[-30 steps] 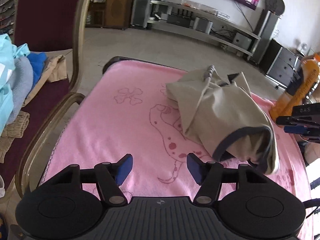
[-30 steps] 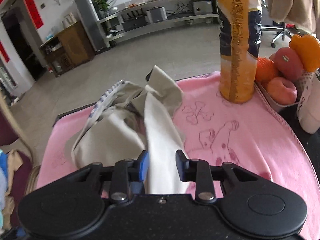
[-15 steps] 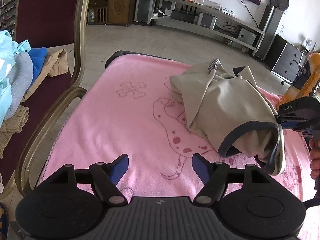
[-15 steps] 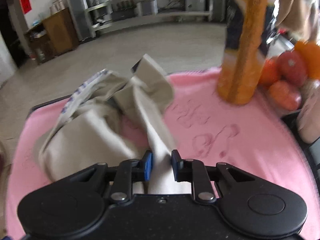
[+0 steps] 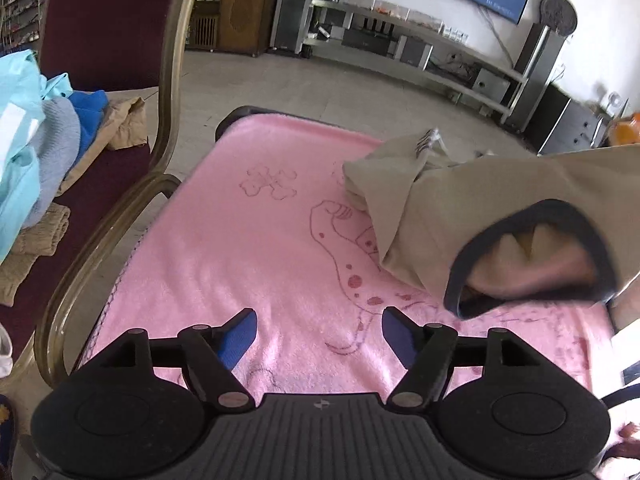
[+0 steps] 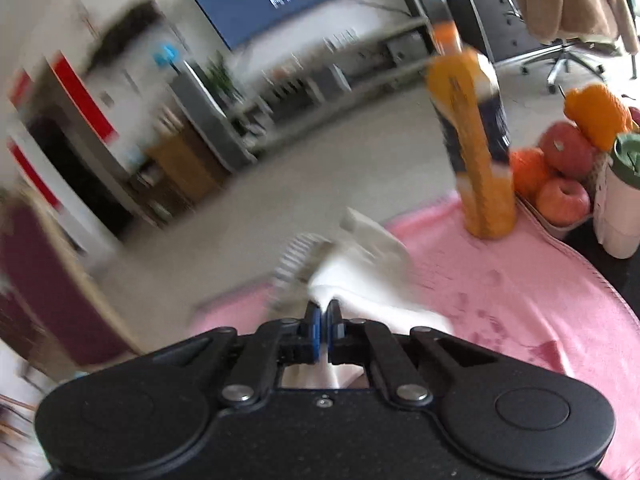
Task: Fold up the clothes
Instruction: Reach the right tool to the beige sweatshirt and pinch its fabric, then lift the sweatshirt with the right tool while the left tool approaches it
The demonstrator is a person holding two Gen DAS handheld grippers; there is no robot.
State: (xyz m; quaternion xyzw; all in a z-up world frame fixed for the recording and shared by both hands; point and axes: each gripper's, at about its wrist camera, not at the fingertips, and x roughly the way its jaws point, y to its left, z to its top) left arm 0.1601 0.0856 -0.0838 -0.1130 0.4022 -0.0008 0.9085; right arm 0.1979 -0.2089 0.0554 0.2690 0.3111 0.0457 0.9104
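Note:
A beige garment (image 5: 472,208) with a dark-trimmed opening (image 5: 532,256) lies on the pink towel (image 5: 256,248), its right side lifted off the cloth. My left gripper (image 5: 318,334) hovers open over bare towel, left of and nearer than the garment, holding nothing. In the blurred right wrist view my right gripper (image 6: 323,320) is shut on a fold of the beige garment (image 6: 360,280), which trails away from the fingers down to the pink towel (image 6: 520,300).
A wooden-framed chair (image 5: 120,208) at the left holds a pile of clothes (image 5: 28,152). An orange bottle (image 6: 476,152), a fruit basket (image 6: 560,184) and a cup (image 6: 620,200) stand at the towel's far right. Floor and a TV unit lie beyond.
My right gripper closed on the garment's near fold and raised it, so the trimmed opening now hangs above the towel. The left gripper stayed open and shifted only slightly.

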